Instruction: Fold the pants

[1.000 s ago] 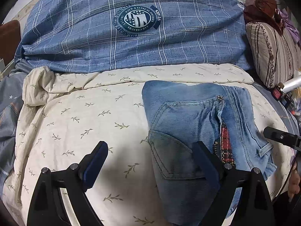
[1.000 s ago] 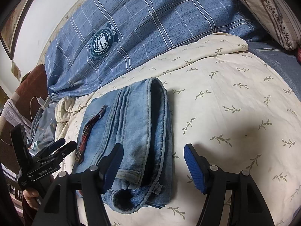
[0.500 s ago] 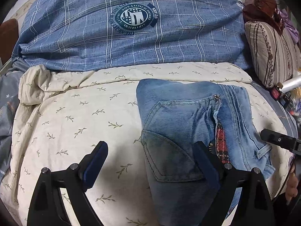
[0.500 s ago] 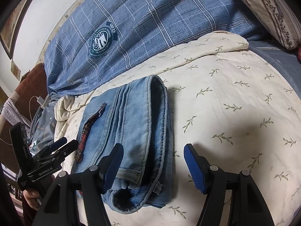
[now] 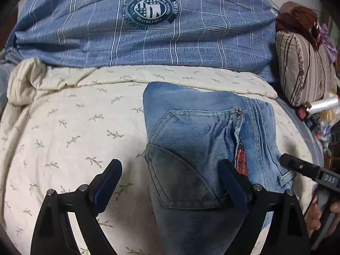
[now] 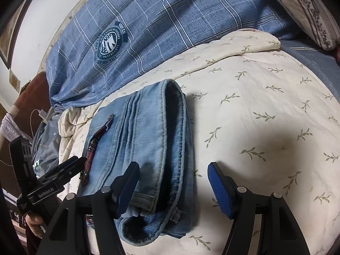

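Observation:
Light blue jeans [image 5: 191, 131] lie folded into a compact bundle on the cream leaf-print sheet [image 5: 63, 127], back pocket up, with a red plaid strip along a seam. My left gripper [image 5: 171, 183] hovers open over the bundle's near left edge, one finger above the denim and the other above the sheet. In the right wrist view the jeans [image 6: 146, 136] show their rolled waistband side. My right gripper [image 6: 173, 188] is open astride the near right edge, its pads not pressing. Each gripper appears in the other's view: the right gripper [image 5: 308, 173] and the left gripper [image 6: 63, 171], both hand-held.
A blue plaid quilt [image 5: 148, 31] with a round emblem is piled along the far side. A striped pillow [image 5: 306, 68] and small clutter [image 5: 314, 110] sit at the right. A charger cable [image 6: 40, 114] and dark bedding lie at the left. A hand [image 6: 35, 221] holds the left gripper.
In the left wrist view the jeans and bedding have slid a little leftward as that gripper turned slightly. The right wrist view is unchanged, and both grippers' jaws stand as before.

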{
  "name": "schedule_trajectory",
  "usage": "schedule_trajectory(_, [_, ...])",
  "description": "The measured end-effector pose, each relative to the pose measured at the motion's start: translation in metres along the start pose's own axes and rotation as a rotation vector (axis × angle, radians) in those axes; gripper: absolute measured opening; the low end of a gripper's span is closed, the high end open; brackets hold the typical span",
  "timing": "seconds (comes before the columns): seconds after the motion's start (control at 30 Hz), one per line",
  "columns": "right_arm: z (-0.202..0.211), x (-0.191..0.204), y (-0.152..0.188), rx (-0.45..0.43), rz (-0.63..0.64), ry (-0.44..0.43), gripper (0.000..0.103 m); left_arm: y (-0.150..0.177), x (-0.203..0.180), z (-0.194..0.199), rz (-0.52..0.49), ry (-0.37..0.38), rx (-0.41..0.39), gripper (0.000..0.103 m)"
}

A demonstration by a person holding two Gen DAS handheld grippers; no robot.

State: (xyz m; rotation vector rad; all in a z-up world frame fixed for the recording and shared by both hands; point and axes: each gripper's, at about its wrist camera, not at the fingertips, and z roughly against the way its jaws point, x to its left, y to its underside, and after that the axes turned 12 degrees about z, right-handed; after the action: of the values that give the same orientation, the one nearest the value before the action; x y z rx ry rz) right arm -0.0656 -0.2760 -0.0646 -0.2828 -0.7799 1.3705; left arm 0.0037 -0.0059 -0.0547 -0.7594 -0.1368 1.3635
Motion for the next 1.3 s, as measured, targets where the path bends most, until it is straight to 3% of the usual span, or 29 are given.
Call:
schedule_trajectory(0.33, [0.0,-0.008,0.004,0.029,-0.007,-0.042,0.071,0.003,0.005,0.0,-0.012,0.027,0.026,0.093])
schedule_trajectory(0.6, [-0.021,-0.02,0.001,0.081,-0.109,-0.248,0.077,0.001,0.016,-0.007,0.016,0.094,0.085,0.093])
schedule_trajectory(0.77, [-0.036,-0.031,-0.008,0.107,-0.161,-0.383,0.078,-0.007,0.022,-0.023,0.055,0.186,0.16,0.093])
schedule_trajectory(0.9, [-0.045,-0.029,-0.015,0.131,-0.116,-0.458,0.078,-0.013,0.022,-0.036,0.069,0.265,0.214,0.093])
schedule_trajectory(1.0, [-0.051,-0.02,-0.019,0.136,-0.073,-0.459,0.076,-0.015,0.021,-0.041,0.089,0.311,0.23,0.093])
schedule_trajectory(1.1, [-0.054,-0.007,-0.016,0.143,-0.03,-0.422,0.065,-0.016,0.017,-0.044,0.081,0.319,0.226,0.091])
schedule_trajectory(1.3, [-0.049,0.004,-0.017,0.122,-0.006,-0.347,0.048,-0.014,0.008,-0.041,0.051,0.32,0.192,0.077])
